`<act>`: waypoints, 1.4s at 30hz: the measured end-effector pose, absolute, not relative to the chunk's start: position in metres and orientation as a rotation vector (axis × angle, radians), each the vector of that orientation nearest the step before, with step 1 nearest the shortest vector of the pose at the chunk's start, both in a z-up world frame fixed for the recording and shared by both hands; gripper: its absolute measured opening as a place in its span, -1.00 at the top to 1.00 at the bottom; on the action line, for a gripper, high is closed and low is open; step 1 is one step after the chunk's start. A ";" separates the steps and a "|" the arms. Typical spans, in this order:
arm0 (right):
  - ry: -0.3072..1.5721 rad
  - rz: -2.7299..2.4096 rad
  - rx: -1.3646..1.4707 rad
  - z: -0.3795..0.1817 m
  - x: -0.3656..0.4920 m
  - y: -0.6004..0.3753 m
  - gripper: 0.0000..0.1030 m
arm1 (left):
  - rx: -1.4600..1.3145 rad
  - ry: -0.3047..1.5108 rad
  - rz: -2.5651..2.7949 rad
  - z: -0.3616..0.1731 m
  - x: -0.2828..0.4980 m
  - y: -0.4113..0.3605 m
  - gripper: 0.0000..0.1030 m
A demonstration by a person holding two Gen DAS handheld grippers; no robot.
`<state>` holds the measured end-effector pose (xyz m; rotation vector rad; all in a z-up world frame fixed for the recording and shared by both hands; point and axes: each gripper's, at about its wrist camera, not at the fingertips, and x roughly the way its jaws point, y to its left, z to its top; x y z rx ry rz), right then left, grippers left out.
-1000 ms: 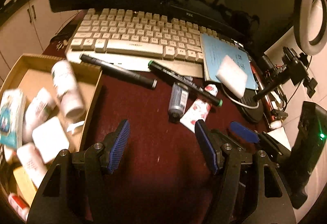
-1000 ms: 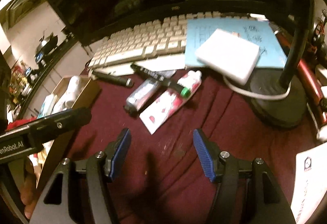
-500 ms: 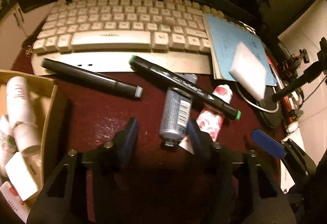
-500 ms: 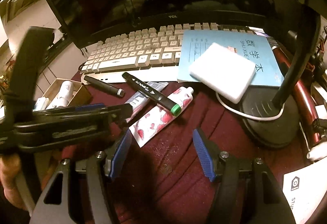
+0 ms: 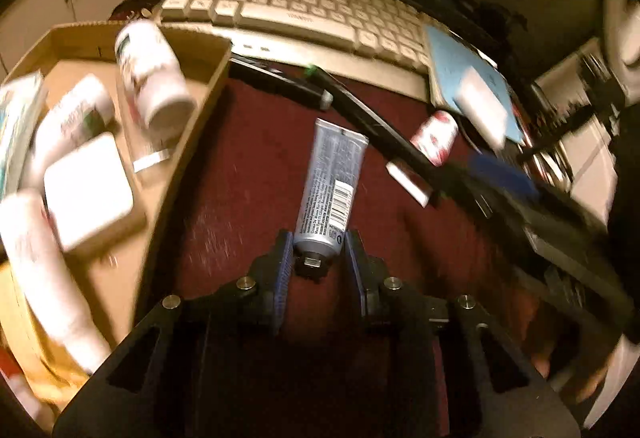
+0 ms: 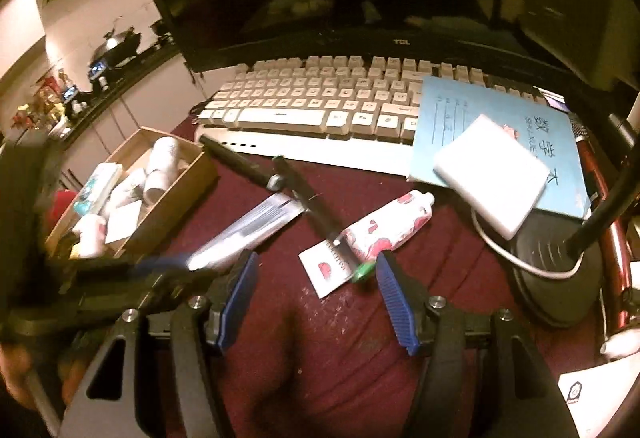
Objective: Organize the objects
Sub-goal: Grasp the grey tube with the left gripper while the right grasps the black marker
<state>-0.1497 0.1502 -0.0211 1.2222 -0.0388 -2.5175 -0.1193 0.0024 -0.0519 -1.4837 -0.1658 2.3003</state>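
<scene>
A cardboard box (image 5: 192,126) of toiletries sits at left on the maroon worktop (image 5: 256,166). The left gripper (image 5: 316,248) fingers are closing on a grey tube (image 5: 332,182)'s cap end. The right gripper (image 6: 316,278), fingers apart, hovers by a green-capped marker (image 6: 320,214).

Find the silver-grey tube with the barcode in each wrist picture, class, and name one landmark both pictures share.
Left wrist view: the silver-grey tube runs up the centre, cap end between the closing left gripper pads.
Right wrist view: the tube lies left of centre, slanted, beside the cardboard box.
Shared landmark: the white keyboard behind it.
</scene>
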 end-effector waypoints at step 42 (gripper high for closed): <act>-0.126 -2.456 1.379 -0.048 -0.091 0.154 0.74 | -1.452 0.022 2.337 -0.049 -0.127 0.030 0.22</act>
